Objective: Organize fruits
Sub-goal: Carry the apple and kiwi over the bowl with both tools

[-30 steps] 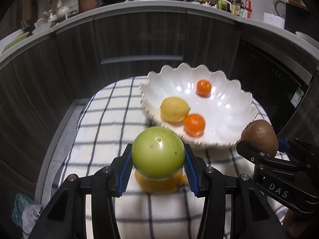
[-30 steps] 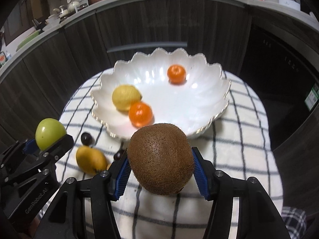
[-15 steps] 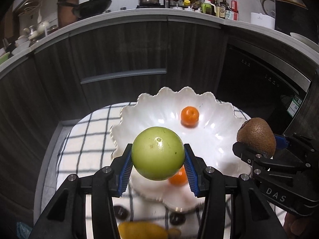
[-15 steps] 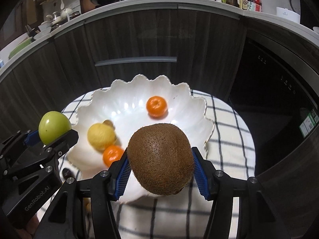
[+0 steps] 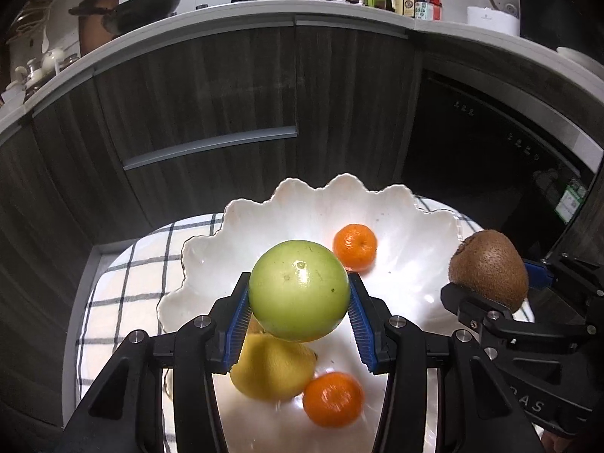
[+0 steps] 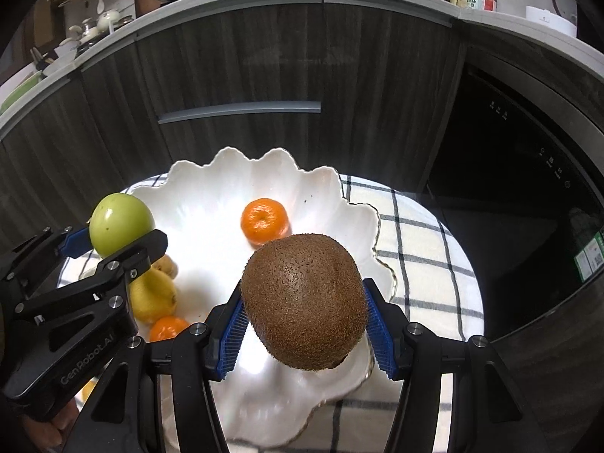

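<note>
Fruits are split between the fingers and the white scalloped bowl (image 5: pixel 287 196). Left gripper (image 5: pixel 298 315) pinches a green apple (image 5: pixel 298 290) between its blue pads above the bowl interior. Right gripper (image 6: pixel 304 324) pinches a kiwi (image 6: pixel 304 298) above the bowl's rim at 4 o'clock. In the bowl: one mandarin (image 6: pixel 264 221) near centre, a lemon (image 5: pixel 271 368) and a second mandarin (image 5: pixel 332 398) touching at 7 o'clock. Open bowl floor lies between 12 and 3 o'clock. The bowl sits on a checked cloth (image 6: pixel 422 249); the cloth's edge is near the bowl rim at 12 o'clock, with dark cabinet fronts (image 5: pixel 226 87) beyond.
</note>
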`<state>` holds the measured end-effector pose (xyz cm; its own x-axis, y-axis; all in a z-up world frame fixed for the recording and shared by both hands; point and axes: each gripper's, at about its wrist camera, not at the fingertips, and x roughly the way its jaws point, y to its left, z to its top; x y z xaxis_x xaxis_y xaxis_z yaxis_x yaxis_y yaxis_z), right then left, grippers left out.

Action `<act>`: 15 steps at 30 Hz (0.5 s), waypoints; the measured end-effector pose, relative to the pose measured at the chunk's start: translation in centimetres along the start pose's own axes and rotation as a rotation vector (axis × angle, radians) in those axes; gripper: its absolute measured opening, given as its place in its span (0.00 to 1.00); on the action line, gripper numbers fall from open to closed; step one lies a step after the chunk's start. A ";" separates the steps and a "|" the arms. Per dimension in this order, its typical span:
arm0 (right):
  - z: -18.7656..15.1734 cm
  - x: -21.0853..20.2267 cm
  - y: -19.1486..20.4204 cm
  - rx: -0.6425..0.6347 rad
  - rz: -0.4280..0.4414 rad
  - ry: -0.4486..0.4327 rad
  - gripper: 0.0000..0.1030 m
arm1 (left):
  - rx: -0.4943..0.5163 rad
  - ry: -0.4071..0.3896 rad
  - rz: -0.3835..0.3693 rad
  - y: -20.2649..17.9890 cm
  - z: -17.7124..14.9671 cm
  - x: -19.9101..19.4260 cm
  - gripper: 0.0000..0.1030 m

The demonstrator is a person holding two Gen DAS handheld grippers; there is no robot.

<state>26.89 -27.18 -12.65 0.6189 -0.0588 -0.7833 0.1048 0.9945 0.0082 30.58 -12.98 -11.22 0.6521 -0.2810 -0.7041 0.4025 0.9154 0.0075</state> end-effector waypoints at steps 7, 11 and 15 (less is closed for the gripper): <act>0.2 2.0 0.0 0.013 0.010 0.030 0.56 | -0.019 0.056 0.001 0.5 0.0 2.2 0.46; 0.1 2.8 0.0 0.017 0.013 0.053 0.56 | -0.025 0.089 -0.004 0.7 -0.2 3.1 0.46; -0.1 3.4 -0.1 0.027 0.023 0.076 0.56 | -0.029 0.115 -0.008 0.8 -0.7 3.7 0.46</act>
<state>28.93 -27.43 -15.35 0.5607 -0.0285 -0.8275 0.1130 0.9927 0.0423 32.84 -13.13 -14.26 0.5706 -0.2550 -0.7806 0.3874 0.9217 -0.0180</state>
